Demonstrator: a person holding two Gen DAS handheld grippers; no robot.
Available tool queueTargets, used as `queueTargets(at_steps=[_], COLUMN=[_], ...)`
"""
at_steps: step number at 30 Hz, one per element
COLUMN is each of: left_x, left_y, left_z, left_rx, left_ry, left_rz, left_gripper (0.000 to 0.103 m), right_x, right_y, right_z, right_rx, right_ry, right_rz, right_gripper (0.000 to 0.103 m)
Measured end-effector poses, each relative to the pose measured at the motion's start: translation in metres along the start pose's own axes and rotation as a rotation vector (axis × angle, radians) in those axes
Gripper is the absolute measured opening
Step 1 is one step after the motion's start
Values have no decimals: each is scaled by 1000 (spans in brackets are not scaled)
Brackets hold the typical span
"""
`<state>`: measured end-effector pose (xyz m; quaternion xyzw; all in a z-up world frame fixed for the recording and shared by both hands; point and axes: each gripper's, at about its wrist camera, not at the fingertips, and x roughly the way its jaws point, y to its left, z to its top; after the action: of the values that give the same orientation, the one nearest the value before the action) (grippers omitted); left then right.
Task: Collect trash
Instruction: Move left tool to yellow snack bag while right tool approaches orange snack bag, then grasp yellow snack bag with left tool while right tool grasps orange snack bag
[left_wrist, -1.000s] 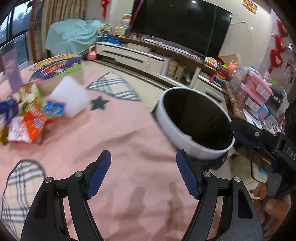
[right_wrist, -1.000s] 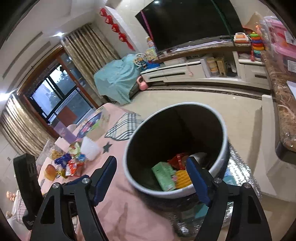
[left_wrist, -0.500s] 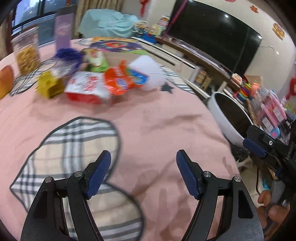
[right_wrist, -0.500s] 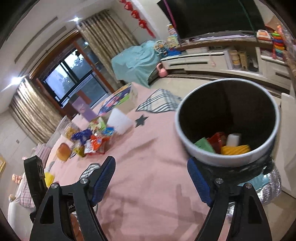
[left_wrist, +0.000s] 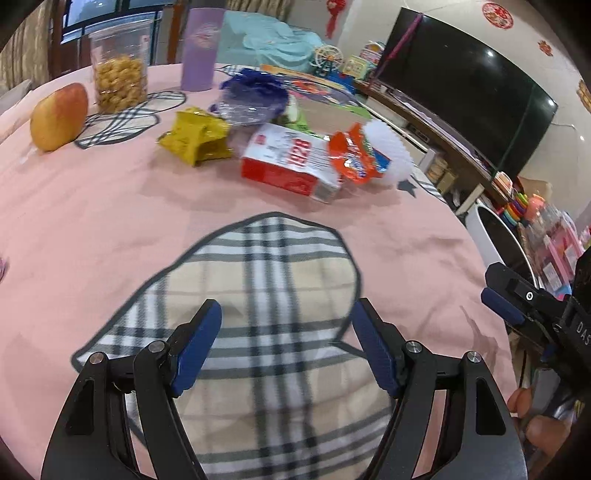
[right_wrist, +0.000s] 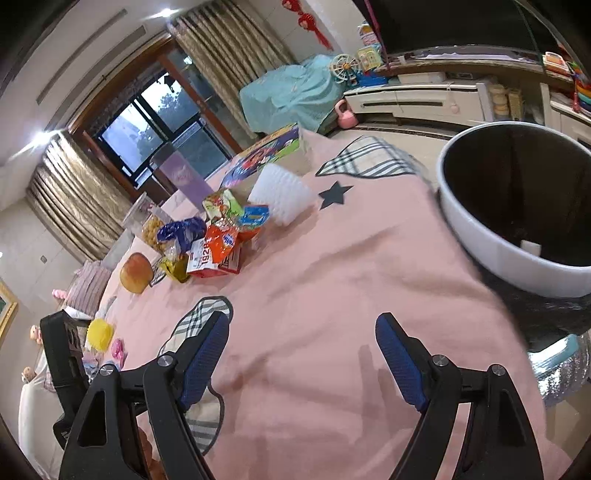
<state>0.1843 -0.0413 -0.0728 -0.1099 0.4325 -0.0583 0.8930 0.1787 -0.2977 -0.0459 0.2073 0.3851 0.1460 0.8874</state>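
A pile of trash lies on the pink tablecloth (left_wrist: 92, 221): a red and white carton (left_wrist: 291, 162), an orange wrapper (left_wrist: 351, 155), a yellow wrapper (left_wrist: 197, 138), a blue and clear bag (left_wrist: 251, 98) and a white ribbed cup (left_wrist: 389, 155). My left gripper (left_wrist: 286, 345) is open and empty over a plaid patch, well short of the pile. My right gripper (right_wrist: 303, 360) is open and empty above the cloth. The pile also shows in the right wrist view (right_wrist: 218, 236). The white bin (right_wrist: 480, 229) with a black liner stands at the table's right edge.
An apple (left_wrist: 59, 116), a jar of snacks (left_wrist: 120, 75) and a purple cup (left_wrist: 201, 51) stand behind the pile. A colourful box (right_wrist: 266, 157) lies beyond the white cup. A TV (left_wrist: 465, 83) and cabinet are past the table.
Both grippers have swung left from the bin toward the trash pile. The pile is now closer ahead of the left gripper. The bin has slid to the right edge of both views.
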Motion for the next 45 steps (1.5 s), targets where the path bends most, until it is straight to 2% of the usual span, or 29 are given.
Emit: queueTargets(at_steps=[12,24,34,36,39,41,42,43,44,45], left_x=[2,19,40,45,53,57,57,58,62,64], left_y=[40,69,80,80,81,79,78,76,74,72], left_z=[19,61,95,100,107,109,109,110,110,110], left_rx=[-52,-55,-46,-39,-32,-20,-12,-1,13,21], left_ry=[-29,-45,-65,-65,-65,-69,-72,-70,-52,-42], left_rz=[58,96,82,90,90,77,73,65,51,45], left_gripper=[75,75,75,75,75,73,64,47,38,20], right_x=[39,74,110,117,125,130,131,133,134,134], right_y=[20,48,43,41,37,35,36,36,36,37], right_z=[1,24,40,43,48,50,51,52,53,53], right_rx=[15,6,119,144,187,204,205,204,201,195], right_ry=[23,42,80,85,92,97,103,107,107,104], right_rz=[28,82,135,148,170,176,176,179,187,189], right_gripper=[83,83,82,80,72,59,55,44,39,36])
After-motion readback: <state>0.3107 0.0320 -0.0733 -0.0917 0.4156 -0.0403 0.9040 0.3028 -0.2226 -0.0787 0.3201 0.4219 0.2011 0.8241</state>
